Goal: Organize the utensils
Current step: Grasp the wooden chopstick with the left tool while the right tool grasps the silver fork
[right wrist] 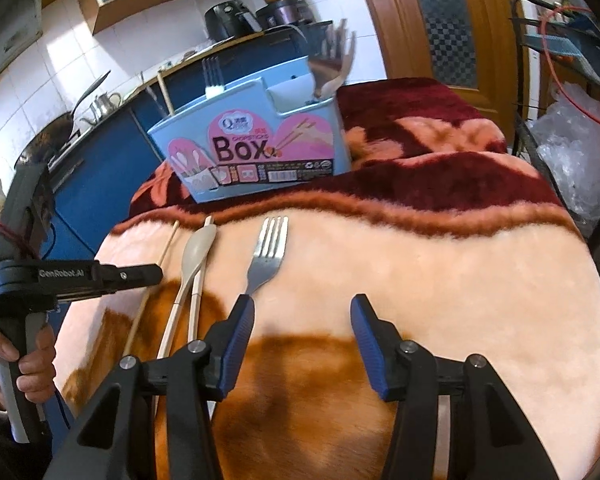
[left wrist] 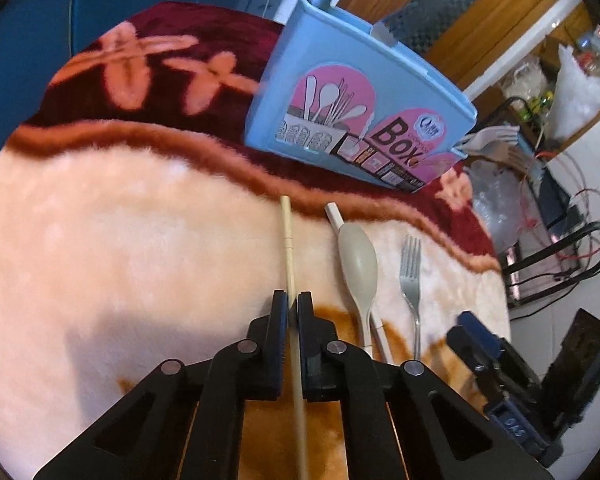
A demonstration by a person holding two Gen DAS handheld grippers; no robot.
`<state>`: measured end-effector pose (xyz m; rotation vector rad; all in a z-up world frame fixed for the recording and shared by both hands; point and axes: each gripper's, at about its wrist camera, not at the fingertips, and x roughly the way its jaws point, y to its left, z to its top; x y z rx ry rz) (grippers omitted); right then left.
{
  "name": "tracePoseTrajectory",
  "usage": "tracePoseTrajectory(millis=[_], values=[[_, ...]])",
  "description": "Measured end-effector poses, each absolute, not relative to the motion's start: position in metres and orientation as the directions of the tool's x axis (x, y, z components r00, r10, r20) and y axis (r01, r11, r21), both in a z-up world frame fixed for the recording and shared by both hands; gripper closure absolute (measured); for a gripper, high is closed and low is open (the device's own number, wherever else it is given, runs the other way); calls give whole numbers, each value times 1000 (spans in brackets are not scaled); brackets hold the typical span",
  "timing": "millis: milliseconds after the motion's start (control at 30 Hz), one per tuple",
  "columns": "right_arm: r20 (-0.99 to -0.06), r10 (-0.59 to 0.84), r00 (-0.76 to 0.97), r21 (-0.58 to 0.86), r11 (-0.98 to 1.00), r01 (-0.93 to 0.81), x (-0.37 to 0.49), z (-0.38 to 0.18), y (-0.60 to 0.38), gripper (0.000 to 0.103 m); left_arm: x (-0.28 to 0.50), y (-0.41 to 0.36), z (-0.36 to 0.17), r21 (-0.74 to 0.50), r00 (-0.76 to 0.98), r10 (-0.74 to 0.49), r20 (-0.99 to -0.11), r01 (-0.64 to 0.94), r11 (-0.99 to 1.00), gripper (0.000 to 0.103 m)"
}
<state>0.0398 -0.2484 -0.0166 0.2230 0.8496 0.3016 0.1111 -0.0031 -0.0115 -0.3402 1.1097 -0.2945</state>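
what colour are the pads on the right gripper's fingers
Blue, ribbed pads on black arms; the right wrist view shows them best.

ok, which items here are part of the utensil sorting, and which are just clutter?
Part of the job:
pale wooden chopstick, clamped in left gripper
beige plastic spoon
white chopstick under it
steel fork
blue utensil box
right gripper, open

Clutter:
plush blanket
black air fryer
metal teapot
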Motion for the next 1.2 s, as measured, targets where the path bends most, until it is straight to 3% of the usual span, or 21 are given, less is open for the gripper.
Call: tracePoseTrajectory(millis=[333,600,933,1033,1200], values=[[-741,353,571,259,935,-242,68,-15,-225,49,93,5,18,-365,572,-362,-735,116,924,98],[-754,356,552,242,932,-270,103,-19,-220,51,89,13,27,-352,601,-361,-713,139,926,98],[-715,438,545,340,899,-277,114,-22,-231,75,113,3,4,-359,491,-369,-789,119,926,94],[-701,469,537,376,883,-281,116,-23,-233,89,122,-1,-3,-357,453,-368,-812,113,927,94],[-667,518,536,410,855,-317,111,-19,-230,97,134,-4,-10,-359,412,-368,-834,103,928,79]])
